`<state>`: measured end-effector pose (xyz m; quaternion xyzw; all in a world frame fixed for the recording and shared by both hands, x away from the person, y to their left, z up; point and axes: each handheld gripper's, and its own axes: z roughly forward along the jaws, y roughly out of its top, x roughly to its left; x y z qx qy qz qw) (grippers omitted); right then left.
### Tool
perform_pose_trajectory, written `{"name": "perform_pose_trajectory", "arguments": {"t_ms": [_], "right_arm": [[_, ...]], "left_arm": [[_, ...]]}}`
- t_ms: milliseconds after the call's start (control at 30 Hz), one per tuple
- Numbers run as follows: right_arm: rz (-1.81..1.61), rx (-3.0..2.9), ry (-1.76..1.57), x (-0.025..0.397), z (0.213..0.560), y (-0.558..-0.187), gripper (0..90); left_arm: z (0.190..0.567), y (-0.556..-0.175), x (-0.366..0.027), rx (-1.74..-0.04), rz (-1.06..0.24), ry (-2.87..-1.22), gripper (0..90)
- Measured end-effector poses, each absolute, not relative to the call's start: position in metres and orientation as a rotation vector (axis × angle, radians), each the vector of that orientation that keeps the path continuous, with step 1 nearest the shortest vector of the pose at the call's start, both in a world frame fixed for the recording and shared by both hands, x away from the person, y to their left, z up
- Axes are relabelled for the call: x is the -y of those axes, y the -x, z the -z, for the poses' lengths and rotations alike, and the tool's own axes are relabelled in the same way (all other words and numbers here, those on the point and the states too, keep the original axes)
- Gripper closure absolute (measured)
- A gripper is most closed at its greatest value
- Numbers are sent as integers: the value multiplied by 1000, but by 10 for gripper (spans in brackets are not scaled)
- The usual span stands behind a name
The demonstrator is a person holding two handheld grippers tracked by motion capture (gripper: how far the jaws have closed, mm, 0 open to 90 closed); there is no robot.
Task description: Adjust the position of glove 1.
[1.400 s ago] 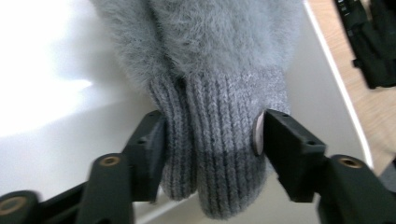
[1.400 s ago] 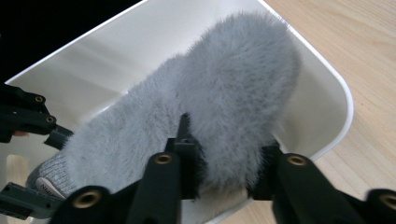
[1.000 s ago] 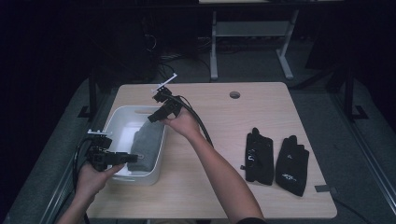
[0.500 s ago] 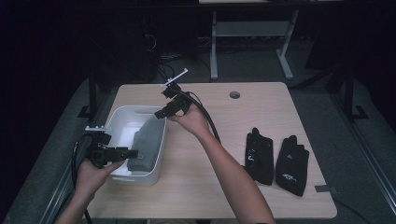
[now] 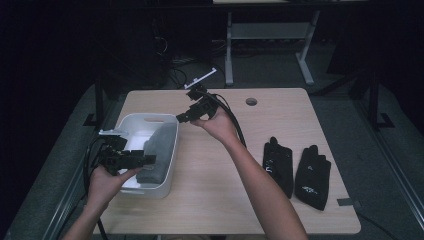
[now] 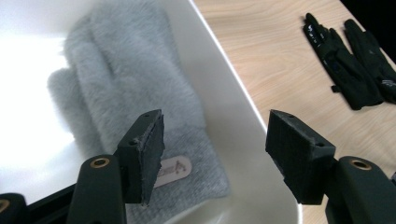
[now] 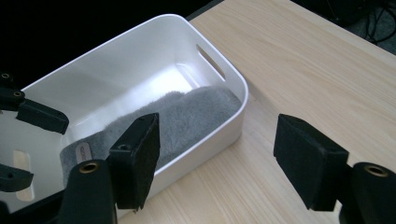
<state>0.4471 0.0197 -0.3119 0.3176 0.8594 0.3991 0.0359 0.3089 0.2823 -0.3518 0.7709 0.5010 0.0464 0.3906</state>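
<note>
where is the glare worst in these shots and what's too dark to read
Left gripper view: the white plastic bin's floor is blown out to flat white beside the grey fluffy mitten. Right gripper view: a softer bright patch on the bin's inner wall. High view: everything around the pale wooden table sinks into black, and the two black gloves lose nearly all surface detail.

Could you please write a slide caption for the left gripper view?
Open left gripper above grey fluffy mitten in white bin; black gloves on table.

Fluffy grey fleece mitten (image 6: 135,98) in a glossy white plastic tub (image 7: 154,51); matt black fabric gloves (image 5: 297,170) lie on the pale wood-grain bench (image 5: 215,200).
</note>
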Motion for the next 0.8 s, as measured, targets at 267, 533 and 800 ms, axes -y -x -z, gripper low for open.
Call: {"name": "perform_pose_trajectory", "arguments": {"t_ms": [267,533,800], "right_arm": [[-1226,-2621,-1025,-4,307,-444,308],[-1216,-2592,-1036,19,305,-442,306],[-1200,-2569,-1080,40,303,-439,300]], "left_arm": [[344,-309,-271,-1233,-143,-1961,356],[338,-309,-258,-1189,-140,-1972,348],[332,-308,-240,-1138,-141,-1975,337]]}}
